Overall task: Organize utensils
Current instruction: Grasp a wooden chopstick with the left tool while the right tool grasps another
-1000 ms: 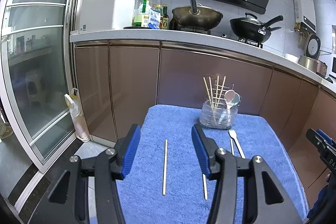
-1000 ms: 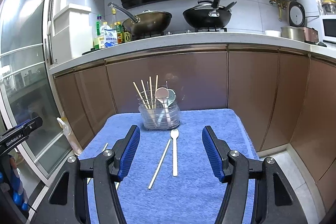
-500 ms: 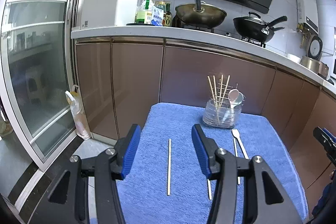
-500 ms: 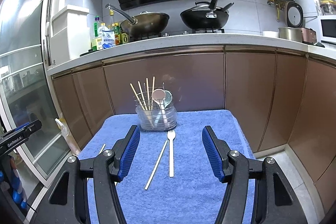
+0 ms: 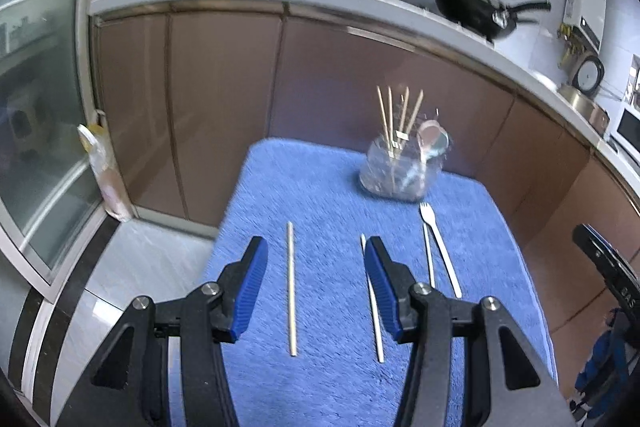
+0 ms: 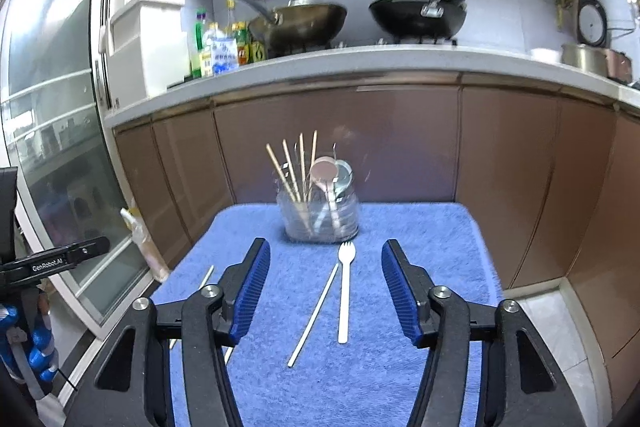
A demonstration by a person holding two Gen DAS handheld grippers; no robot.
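Left black gripper with blue ribbed pads (image 5: 314, 251): jaws apart, holding nothing, poised above a pale wooden chopstick (image 5: 291, 287) lying on the blue terry towel (image 5: 320, 187); a second pale chopstick (image 5: 372, 301) lies just beside its right pad. Right black gripper with blue pads (image 6: 326, 259): jaws closing, nothing clamped; a white plastic fork (image 6: 345, 291) and a slanted pale chopstick (image 6: 314, 315) lie on the towel between them. Clear plastic utensil holder (image 6: 320, 215) at the towel's far edge, containing upright chopsticks and spoons.
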